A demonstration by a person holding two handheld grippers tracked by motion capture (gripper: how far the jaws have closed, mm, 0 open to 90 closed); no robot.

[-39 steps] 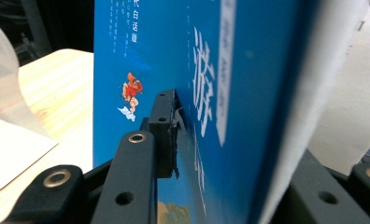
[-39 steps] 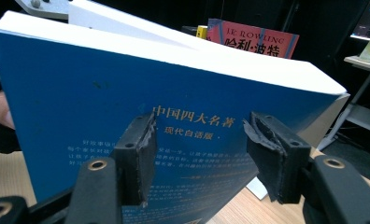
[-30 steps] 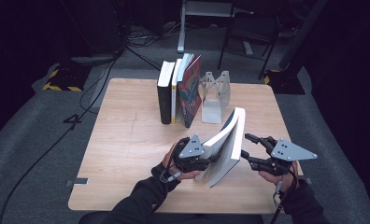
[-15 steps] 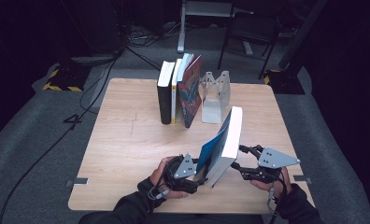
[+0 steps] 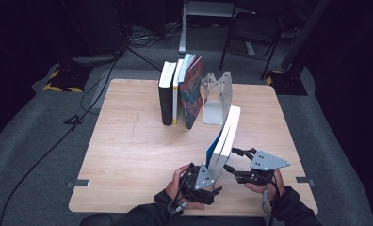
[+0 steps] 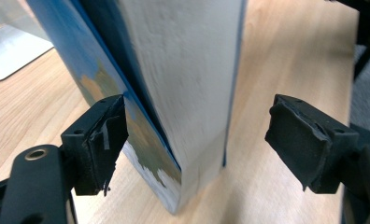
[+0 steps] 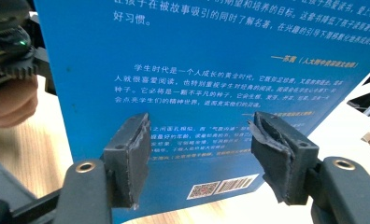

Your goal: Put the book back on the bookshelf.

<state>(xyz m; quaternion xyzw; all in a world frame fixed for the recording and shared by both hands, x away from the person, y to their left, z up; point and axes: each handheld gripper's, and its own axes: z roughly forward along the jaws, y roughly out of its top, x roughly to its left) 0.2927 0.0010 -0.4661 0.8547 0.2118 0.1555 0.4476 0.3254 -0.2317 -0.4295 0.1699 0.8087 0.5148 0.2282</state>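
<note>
Your blue book [image 5: 224,139] stands on its bottom edge on the table [image 5: 128,155], tilted, top leaning away from you toward the metal bookend [image 5: 217,96]. It's on your side of the bookend, well apart from it.

L gripper [image 5: 208,181] is at the book's lower corner nearest you. Jaws have just been opening; now wide, straddling the book's corner [image 6: 192,116]. One pad sits right at the cover, other pad clear of it w/ a gap, so no grip.

R gripper [image 5: 234,162] is just beside the book's back cover [image 7: 211,93], jaws apart and facing it flat-on, holding nothing; they've just been widening a bit too.

Row of upright books [image 5: 180,92] leans against the bookend's far-left side.
</note>
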